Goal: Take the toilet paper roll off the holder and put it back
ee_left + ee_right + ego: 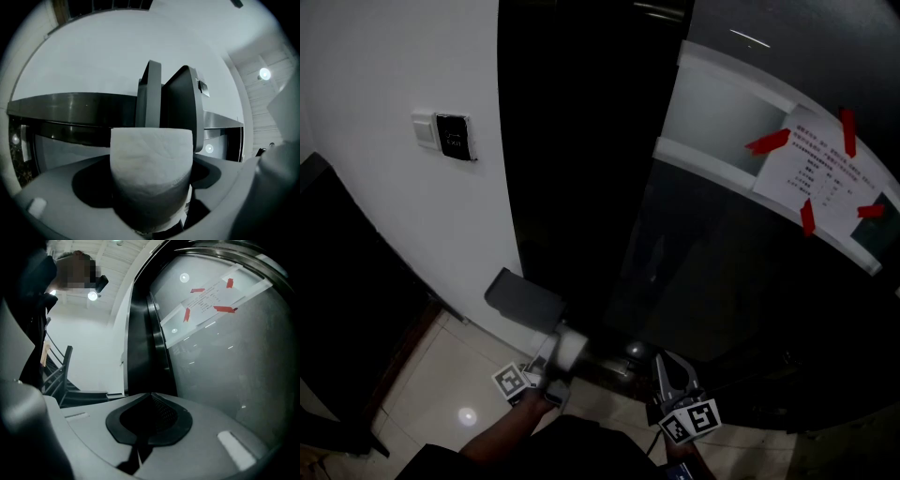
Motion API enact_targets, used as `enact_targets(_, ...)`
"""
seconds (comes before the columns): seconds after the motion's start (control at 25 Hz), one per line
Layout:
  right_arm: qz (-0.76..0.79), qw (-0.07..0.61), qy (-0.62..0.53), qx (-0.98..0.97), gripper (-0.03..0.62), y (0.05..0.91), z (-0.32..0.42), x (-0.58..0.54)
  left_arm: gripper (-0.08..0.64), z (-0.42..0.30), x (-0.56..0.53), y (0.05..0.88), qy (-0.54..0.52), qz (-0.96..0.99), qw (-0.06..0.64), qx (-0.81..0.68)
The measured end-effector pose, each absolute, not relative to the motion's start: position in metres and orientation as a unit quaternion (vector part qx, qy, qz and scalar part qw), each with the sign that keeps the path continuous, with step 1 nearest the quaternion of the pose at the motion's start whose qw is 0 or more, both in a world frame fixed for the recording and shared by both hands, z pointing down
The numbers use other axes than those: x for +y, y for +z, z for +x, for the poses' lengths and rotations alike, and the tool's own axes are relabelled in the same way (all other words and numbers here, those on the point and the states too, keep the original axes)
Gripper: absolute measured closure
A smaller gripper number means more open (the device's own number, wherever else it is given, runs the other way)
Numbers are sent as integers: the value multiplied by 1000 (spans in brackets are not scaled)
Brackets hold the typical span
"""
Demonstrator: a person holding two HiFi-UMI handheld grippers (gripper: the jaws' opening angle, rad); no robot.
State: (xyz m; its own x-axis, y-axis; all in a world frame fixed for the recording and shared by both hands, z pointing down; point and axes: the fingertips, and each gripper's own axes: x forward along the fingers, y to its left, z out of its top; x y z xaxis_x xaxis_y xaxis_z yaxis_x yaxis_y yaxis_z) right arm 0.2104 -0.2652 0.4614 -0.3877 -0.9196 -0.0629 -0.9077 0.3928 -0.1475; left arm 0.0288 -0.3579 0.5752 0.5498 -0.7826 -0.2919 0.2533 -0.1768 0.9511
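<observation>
The white toilet paper roll sits just below and to the right of the grey holder on the white wall. My left gripper is shut on the roll. In the left gripper view the roll fills the space between the jaws, and the holder's dark grey plates rise right behind it, apart from it. My right gripper hangs lower right, beside the dark glass door. In the right gripper view its jaws meet with nothing between them.
A dark glass door stands next to the white wall, which carries a small switch panel. A paper notice is fixed with red tape to the glass at right. A round metal knob sits between the grippers. Pale floor tiles lie below.
</observation>
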Motion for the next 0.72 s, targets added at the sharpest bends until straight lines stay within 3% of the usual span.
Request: enact_targets(0.72,-528,67,-51,845,578,465,184,-281,103,-31,-389,578,-450,631,581,-248)
